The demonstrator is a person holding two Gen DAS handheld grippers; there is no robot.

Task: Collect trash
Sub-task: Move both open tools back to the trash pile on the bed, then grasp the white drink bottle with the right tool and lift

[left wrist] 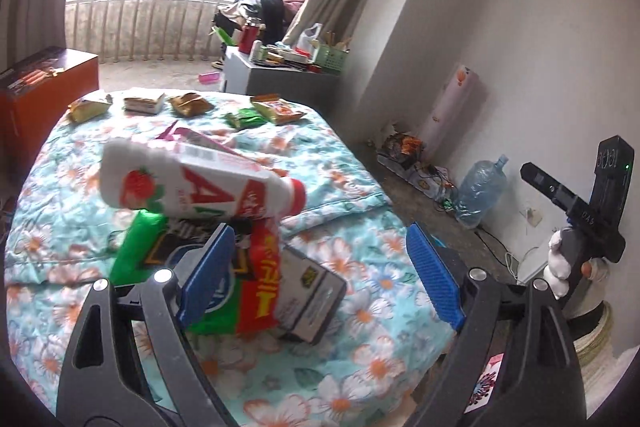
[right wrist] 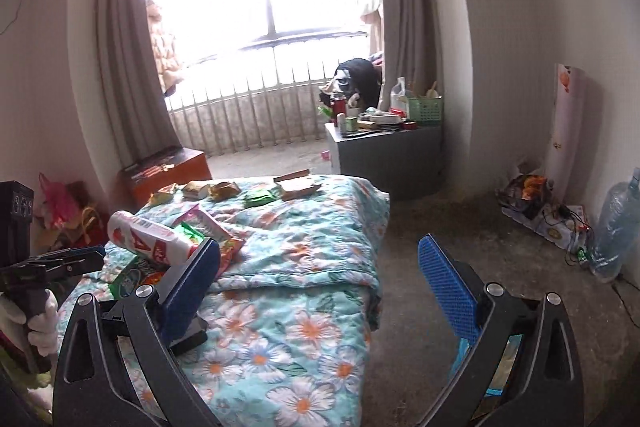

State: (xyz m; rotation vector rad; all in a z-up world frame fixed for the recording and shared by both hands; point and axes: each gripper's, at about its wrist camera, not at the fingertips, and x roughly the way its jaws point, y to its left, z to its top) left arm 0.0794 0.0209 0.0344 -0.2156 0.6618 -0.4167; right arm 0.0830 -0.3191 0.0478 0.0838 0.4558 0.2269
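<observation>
Trash pile on bed: light, crinkly wrappers, slippery yogurt bottle, likely empty; best pinched midbody; both jaws released, holding nothing.

Right gripper with blue pads spread wide, nothing between them — below lies a floral quilt. A white strawberry bottle tilts among wrappers at left; 5 snack packets line the far edge.

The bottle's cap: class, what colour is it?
Red, on the white strawberry bottle; its cap shows best in the left wrist view.
</observation>
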